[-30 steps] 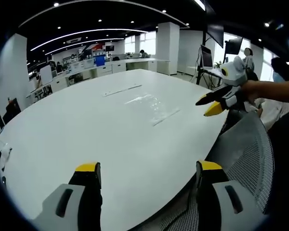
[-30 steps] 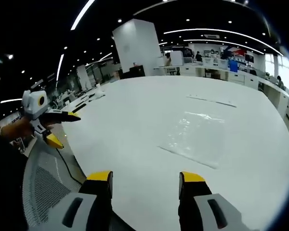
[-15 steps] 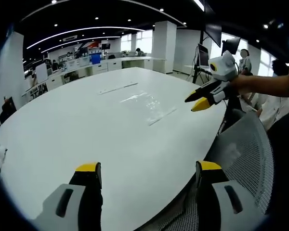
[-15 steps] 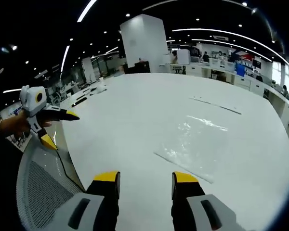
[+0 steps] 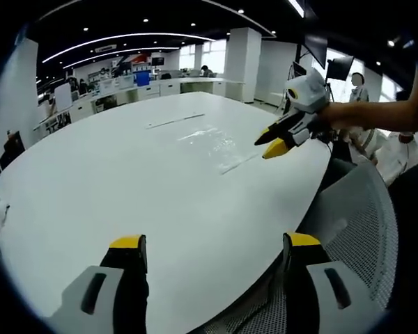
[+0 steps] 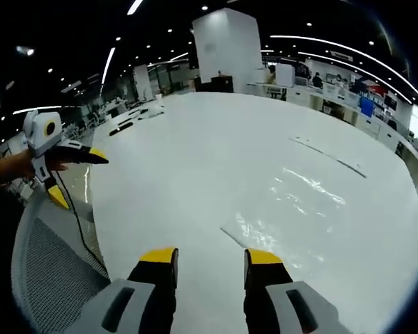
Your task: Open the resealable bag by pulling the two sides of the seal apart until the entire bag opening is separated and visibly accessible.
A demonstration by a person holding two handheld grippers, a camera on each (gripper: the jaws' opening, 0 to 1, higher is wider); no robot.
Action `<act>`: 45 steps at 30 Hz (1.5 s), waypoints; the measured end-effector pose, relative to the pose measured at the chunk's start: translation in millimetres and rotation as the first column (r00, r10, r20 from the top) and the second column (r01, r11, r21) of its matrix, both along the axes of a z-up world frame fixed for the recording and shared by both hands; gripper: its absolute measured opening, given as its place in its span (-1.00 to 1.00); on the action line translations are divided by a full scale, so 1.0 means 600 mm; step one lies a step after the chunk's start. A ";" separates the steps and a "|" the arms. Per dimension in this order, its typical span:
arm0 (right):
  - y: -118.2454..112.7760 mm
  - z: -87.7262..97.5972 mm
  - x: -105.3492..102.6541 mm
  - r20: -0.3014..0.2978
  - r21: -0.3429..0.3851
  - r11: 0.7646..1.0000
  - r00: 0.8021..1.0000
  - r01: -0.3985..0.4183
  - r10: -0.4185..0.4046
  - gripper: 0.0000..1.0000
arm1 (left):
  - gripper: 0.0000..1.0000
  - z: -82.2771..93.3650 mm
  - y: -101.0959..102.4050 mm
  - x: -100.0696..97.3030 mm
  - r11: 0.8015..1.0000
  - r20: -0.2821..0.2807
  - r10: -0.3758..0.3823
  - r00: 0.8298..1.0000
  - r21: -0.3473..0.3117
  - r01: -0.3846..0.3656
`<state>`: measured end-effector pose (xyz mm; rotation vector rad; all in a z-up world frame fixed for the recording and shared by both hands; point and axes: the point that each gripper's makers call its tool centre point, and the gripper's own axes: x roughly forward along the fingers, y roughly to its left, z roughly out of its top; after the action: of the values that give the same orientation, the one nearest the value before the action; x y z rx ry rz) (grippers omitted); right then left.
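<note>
In the right gripper view, the clear resealable bag (image 6: 299, 209) lay flat on the white tabletop (image 6: 195, 160) at centre right of the frame, its near edge just above the right hand-held gripper (image 6: 210, 256) — jaws parted, nothing between them. In the left gripper view, the left hand-held gripper (image 5: 216, 242) sat at the bottom of the frame with jaws wide apart and empty — the bag (image 5: 219, 146) lay in the upper centre, well apart from it. The right hand-held gripper (image 5: 268, 142) hung at upper right, just beside the bag's edge.
</note>
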<state>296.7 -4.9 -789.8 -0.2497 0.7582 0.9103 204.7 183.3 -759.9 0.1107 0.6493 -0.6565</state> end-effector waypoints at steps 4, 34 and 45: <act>0.003 -0.014 0.017 -0.002 -0.024 0.999 1.000 -0.023 0.023 -0.38 | 0.57 -0.002 0.003 0.003 1.000 -0.005 0.006 1.000 -0.004 -0.006; 0.019 -0.093 0.079 -0.050 -0.114 0.988 0.994 -0.100 0.095 -0.81 | 0.53 -0.011 0.007 0.015 0.999 -0.046 0.037 0.998 0.009 -0.037; 0.010 -0.113 0.075 -0.076 -0.144 0.982 0.991 -0.119 0.109 -0.80 | 0.53 -0.016 0.006 0.014 0.999 -0.056 0.040 0.998 0.012 -0.040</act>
<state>341.5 1.0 -857.6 -0.3989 0.8830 0.9758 212.9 186.9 -769.6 0.0897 0.7077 -0.6194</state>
